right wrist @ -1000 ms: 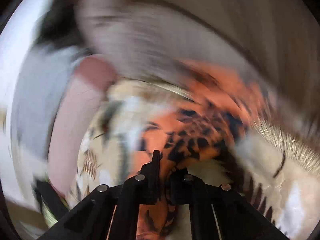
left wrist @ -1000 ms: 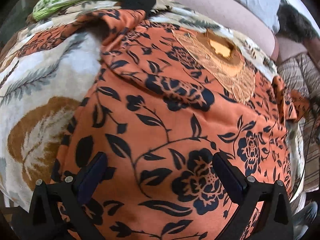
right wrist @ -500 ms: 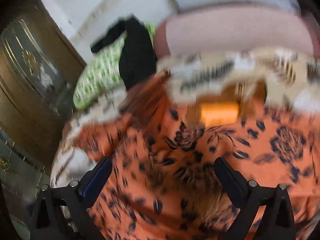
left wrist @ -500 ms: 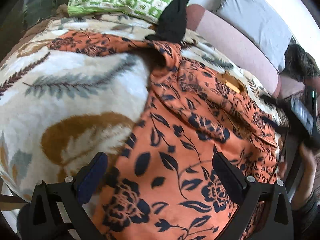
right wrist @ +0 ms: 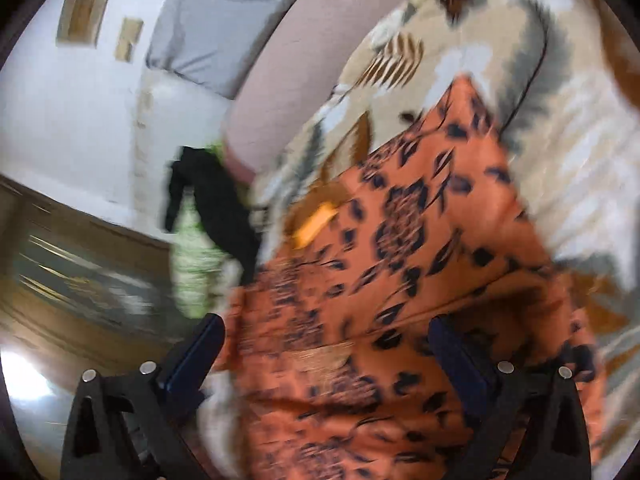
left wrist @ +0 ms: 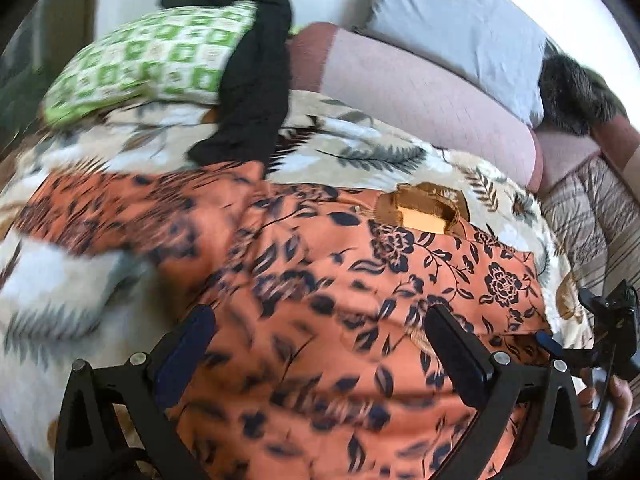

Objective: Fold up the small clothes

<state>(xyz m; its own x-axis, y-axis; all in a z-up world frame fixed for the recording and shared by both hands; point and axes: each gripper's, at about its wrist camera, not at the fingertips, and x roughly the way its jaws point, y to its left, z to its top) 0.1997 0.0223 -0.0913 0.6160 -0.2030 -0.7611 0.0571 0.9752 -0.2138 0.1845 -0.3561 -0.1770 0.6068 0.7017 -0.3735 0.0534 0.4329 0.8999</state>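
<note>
An orange garment with a black floral print (left wrist: 328, 280) lies spread on a leaf-patterned blanket (left wrist: 352, 152), one sleeve stretched to the left and its neck opening with a yellow label (left wrist: 424, 216) at the far side. My left gripper (left wrist: 320, 340) is open and empty, hovering over the garment's near part. My right gripper (right wrist: 328, 352) is open and empty above the same garment (right wrist: 400, 240), and it also shows at the right edge of the left wrist view (left wrist: 608, 320). Both views are blurred by motion.
A green-and-white patterned pillow (left wrist: 148, 60) with a black cloth (left wrist: 256, 80) draped over it lies at the far left. A pink bolster (left wrist: 420, 96) and a grey pillow (left wrist: 452, 24) line the back. A striped quilt (left wrist: 592, 208) lies at the right.
My right gripper was shut on a part of the garment one second ago and is now open and empty. Both grippers have swung over the garment, and the left view now looks further back.
</note>
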